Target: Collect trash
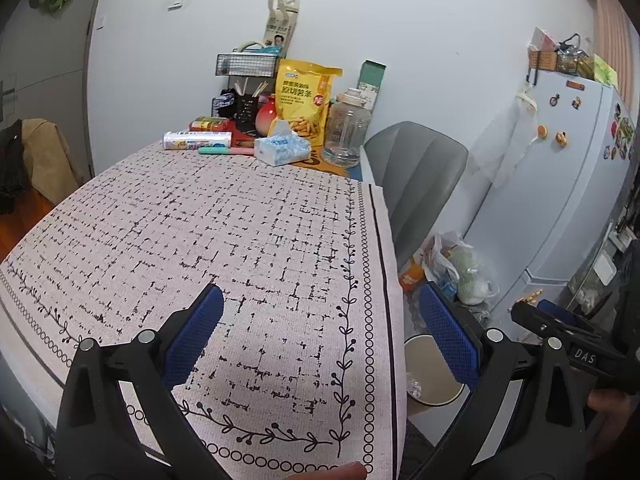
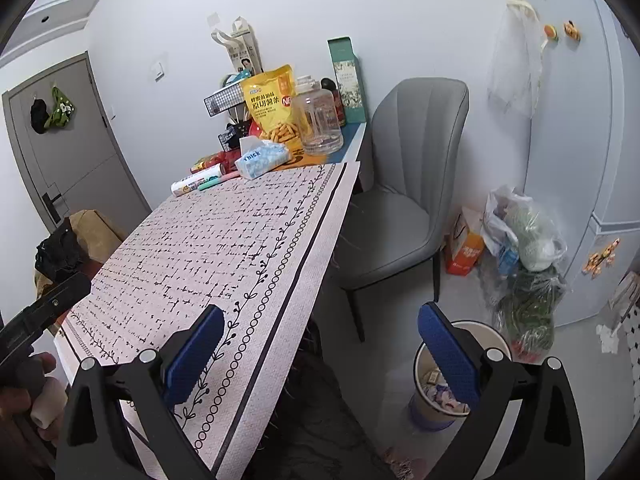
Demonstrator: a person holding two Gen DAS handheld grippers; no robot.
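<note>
A round trash bin (image 2: 428, 404) with wrappers and paper inside stands on the floor by the table's right side; it also shows in the left wrist view (image 1: 434, 372). My left gripper (image 1: 320, 328) is open and empty above the table's near right corner. My right gripper (image 2: 320, 340) is open and empty, with its left finger over the table edge and its right finger over the bin. The patterned tablecloth (image 1: 224, 240) in front of both grippers is bare; it also shows in the right wrist view (image 2: 208, 248).
At the table's far end stand a yellow snack bag (image 1: 304, 100), a tissue pack (image 1: 282, 150), a clear jar (image 1: 346, 128), a wipes roll (image 1: 198, 141) and a wire rack (image 1: 246, 66). A grey chair (image 2: 404, 184) sits right of the table. Plastic bags (image 2: 524, 236) lie by the fridge (image 1: 568, 184).
</note>
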